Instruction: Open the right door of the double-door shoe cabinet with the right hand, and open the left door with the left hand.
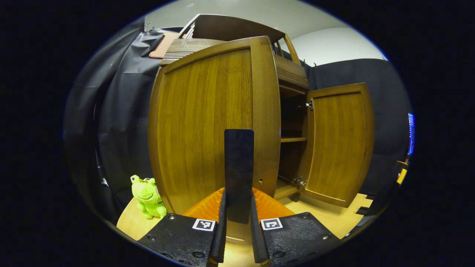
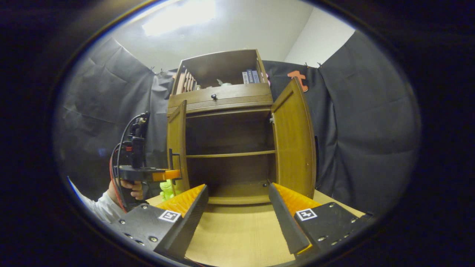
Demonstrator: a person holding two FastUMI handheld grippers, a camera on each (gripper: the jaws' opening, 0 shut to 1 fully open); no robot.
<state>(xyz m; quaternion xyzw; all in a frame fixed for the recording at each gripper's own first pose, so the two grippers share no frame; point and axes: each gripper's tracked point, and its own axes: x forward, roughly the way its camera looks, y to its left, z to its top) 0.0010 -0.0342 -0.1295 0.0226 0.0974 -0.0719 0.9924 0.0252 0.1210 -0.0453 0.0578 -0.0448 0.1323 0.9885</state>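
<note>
Now both shoe cabinet (image 2: 226, 148) doors stand open.

There's a bright green frog plushie (image 1: 147, 196) sitting on the light wooden floor (image 2: 237, 233), down in the corner right by the black cloth wall (image 1: 122, 122). A few books (image 2: 250, 76) stand upright in the open top shelf (image 2: 222, 66), and below that sits a drawer with a small dark knob (image 2: 213, 96).
</note>
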